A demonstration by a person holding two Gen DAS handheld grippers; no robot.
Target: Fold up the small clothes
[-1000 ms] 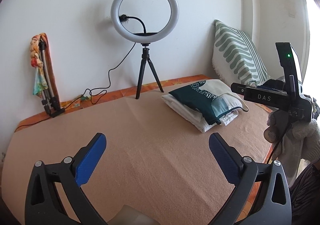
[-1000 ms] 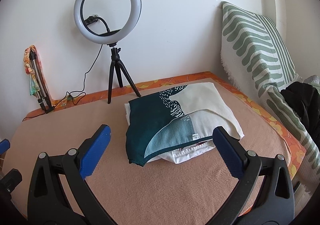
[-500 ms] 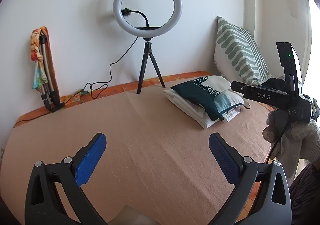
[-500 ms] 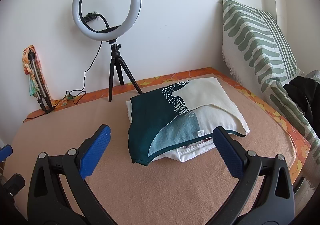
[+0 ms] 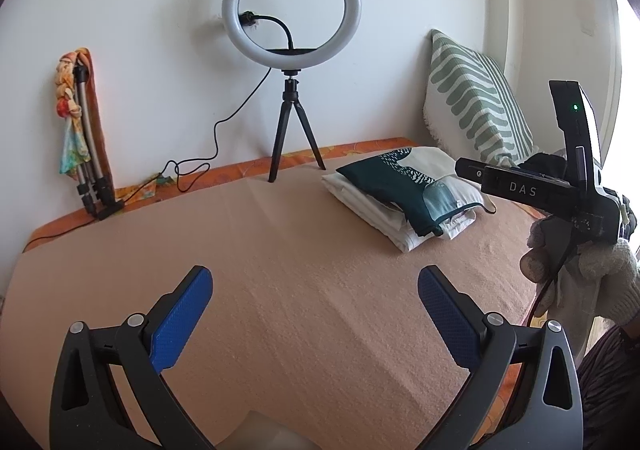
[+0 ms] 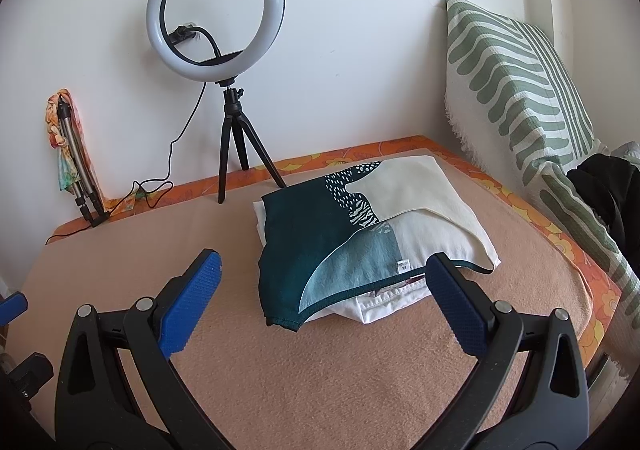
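A bed [image 5: 280, 270] is covered by a peach blanket [image 6: 360, 370] below a white wall [image 5: 160, 10]. Folded clothes [image 6: 360, 242] are stacked at the far right, near a striped pillow [image 6: 512, 82]. A ring light [image 5: 292, 6] is stood at the far edge. The left gripper [image 5: 315, 308] and right gripper [image 6: 322, 298] are held apart, empty.

Ring light [image 5: 291, 8] on tripod by white wall
Striped pillow [image 6: 516, 82] propped right; folded tripod [image 5: 90, 154] leaning left; cable [image 5: 208, 154] trailing across orange bed edge [image 6: 532, 212]
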